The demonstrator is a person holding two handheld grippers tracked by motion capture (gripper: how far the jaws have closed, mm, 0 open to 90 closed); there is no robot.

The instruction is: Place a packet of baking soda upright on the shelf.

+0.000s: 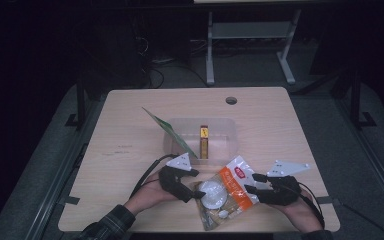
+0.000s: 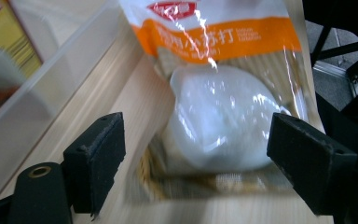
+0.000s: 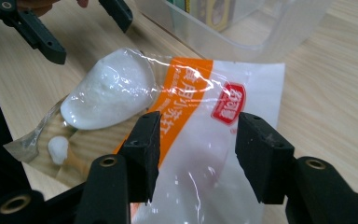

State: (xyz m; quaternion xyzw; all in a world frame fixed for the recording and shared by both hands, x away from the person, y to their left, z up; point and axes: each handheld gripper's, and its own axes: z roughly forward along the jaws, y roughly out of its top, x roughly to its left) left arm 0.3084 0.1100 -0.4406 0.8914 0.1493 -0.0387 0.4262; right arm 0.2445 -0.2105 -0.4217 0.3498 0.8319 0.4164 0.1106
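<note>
A clear plastic snack bag with an orange band and red logo lies flat on the pale wooden table, near its six o'clock edge. Through the film shows a round white bun-like lump, with a small white crumb loose beside it at the bag's clear end.

The left gripper sits at the bag's nine o'clock side. In the left gripper view its black jaws stand wide apart, one on either side of the bag's clear end, with the pads off the film; it grips nothing.

The right gripper is at the bag's three o'clock side. Its jaws are about half open over the white printed end of the bag, and the pads do not pinch it.

Just beyond the bag, toward twelve o'clock, stands a clear rectangular plastic tub. Inside it a yellow and red carton lies lengthwise, and a flat green packet leans tilted against the tub's nine o'clock wall, its upper corner sticking out above the rim.
</note>
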